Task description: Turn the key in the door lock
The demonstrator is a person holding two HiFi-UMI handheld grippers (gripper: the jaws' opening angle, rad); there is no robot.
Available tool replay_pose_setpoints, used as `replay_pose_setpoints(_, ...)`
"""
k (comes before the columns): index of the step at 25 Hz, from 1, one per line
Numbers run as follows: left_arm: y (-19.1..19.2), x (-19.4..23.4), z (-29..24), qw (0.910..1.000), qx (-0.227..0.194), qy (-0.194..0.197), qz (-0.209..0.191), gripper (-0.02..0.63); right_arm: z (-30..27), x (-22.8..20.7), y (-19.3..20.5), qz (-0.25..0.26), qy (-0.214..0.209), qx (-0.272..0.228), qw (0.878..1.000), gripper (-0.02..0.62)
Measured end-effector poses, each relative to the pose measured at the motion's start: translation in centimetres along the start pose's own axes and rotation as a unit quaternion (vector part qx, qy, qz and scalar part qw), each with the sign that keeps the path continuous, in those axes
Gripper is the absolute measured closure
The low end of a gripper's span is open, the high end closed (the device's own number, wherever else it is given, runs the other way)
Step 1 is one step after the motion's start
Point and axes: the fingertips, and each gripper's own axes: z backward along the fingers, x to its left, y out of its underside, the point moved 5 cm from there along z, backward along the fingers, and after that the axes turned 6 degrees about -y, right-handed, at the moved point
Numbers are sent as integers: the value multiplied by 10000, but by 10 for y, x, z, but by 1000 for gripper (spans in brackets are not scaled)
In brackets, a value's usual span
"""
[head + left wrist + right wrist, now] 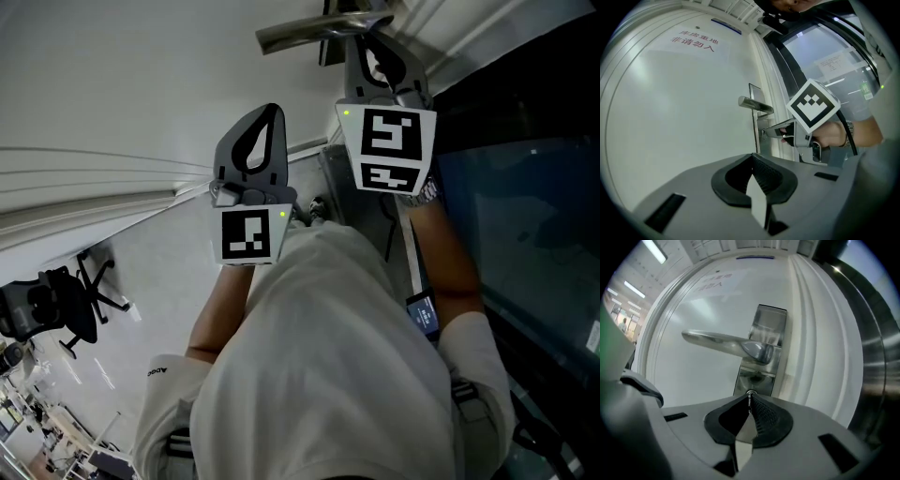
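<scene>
1. Currently your right tongs point(749, 398) are closed, with the pads pinched on the small metal key point(750, 393) at their very tips. Only a sliver of the key shows.
2. The key sits in the lock plate point(757, 376), straight ahead of the right tongs and touching them.
3. The lever handle point(724, 341) lies just above the right tongs and runs out to their left across the white door point(693, 385).
4. Your left tongs point(752, 157) are closed with nothing between the pads. They point at the door but stay clear of it.
5. Seen from the left tongs, the right tongs are ahead and to the right, with their tip against the lock plate just below the handle. Their marker cube point(812, 105) faces back toward the left tongs.
6. A notice with red characters point(693, 41) is on the door, high and to the left of the left tongs.
</scene>
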Motion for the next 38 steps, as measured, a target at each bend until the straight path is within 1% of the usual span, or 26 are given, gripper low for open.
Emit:
replay_pose_setpoints(2, 1, 0, -1, 10000, 0, -3, -17, 597, 0, -4, 2, -615, -112, -55, 9980, 578)
replay_pose_setpoints(4, 1, -1, -1, 10000, 22, -5, -14, 597, 0, -7, 4, -1298, -226, -135, 9912, 578)
replay_pose_setpoints(6, 1, -2, -1, 10000, 25, -12, 0, 597, 0, -10, 5, -1981, -331, -257, 9793, 578)
replay_pose_setpoints(8, 1, -3, -1, 10000, 8, -11, -14, 597, 1, -13, 7, -2593, -397, -377, 9642, 578)
replay_pose_setpoints(10, 1, -3, -1, 10000, 5, -7, -34, 597, 1, -15, 10, -3199, -418, -467, 9454, 580)
replay_pose_setpoints(13, 1, -2, 0, 10000, 20, -34, -14, 597, 2, -17, 13, -4183, -478, -590, 9051, 581)
replay_pose_setpoints(16, 1, -1, 2, 10000, 9, -51, -14, 597, 3, -18, 14, -4880, -522, -643, 8689, 583)
replay_pose_setpoints(17, 1, -1, 2, 10000, 9, -55, -17, 597, 3, -18, 15, -5038, -573, -663, 8594, 583)
replay_pose_setpoints(18, 2, -1, 3, 10000, 15, -62, -13, 597, 2, -19, 15, -5086, -644, -669, 8560, 581)
replay_pose_setpoints(19, 2, 0, 3, 10000, 28, -70, 2, 597, 2, -19, 15, -4991, -728, -647, 8611, 581)
replay_pose_setpoints(20, 2, 1, 3, 10000, 41, -77, 16, 596, 2, -18, 15, -4757, -816, -589, 8738, 581)
replay_pose_setpoints(22, 3, 2, 2, 10000, 35, -78, -2, 597, 2, -12, 15, -3982, -963, -381, 9114, 566)
replay_pose_setpoints(24, 4, 2, 1, 10000, 23, -60, -8, 597, 6, -3, 15, -2984, -1058, -162, 9484, 490)
replay_pose_setpoints(25, 5, 2, 0, 10000, 30, -49, 10, 597, 9, 1, 15, -2453, -1045, -52, 9638, 470)
replay_pose_setpoints(26, 6, 1, 0, 10000, 41, -39, 26, 597, 12, 4, 15, -1907, -971, 55, 9768, 464)
replay_pose_setpoints(27, 6, 1, 0, 10000, 51, -28, 35, 597, 15, 6, 16, -1350, -849, 147, 9871, 462)
replay_pose_setpoints(28, 6, 1, 0, 10000, 54, -16, 40, 597, 17, 6, 16, -793, -695, 218, 9942, 462)
replay_pose_setpoints(29, 6, 1, 0, 10000, 49, -1, 41, 597, 19, 6, 15, -251, -532, 266, 9979, 462)
replay_pose_setpoints(30, 5, 0, -1, 10000, 36, 15, 38, 596, 20, 5, 14, 260, -386, 300, 9985, 462)
replay_pose_setpoints(32, 5, 0, -1, 10000, 12, 46, 23, 597, 21, 3, 11, 1133, -208, 362, 9927, 462)
replay_pose_setpoints(35, 5, -1, -1, 10000, 12, 63, 44, 597, 22, 2, 9, 2098, -94, 512, 9764, 462)
replay_pose_setpoints(38, 6, 0, -1, 10000, 4, 66, 55, 597, 18, 6, 9, 3008, 4, 686, 9512, 462)
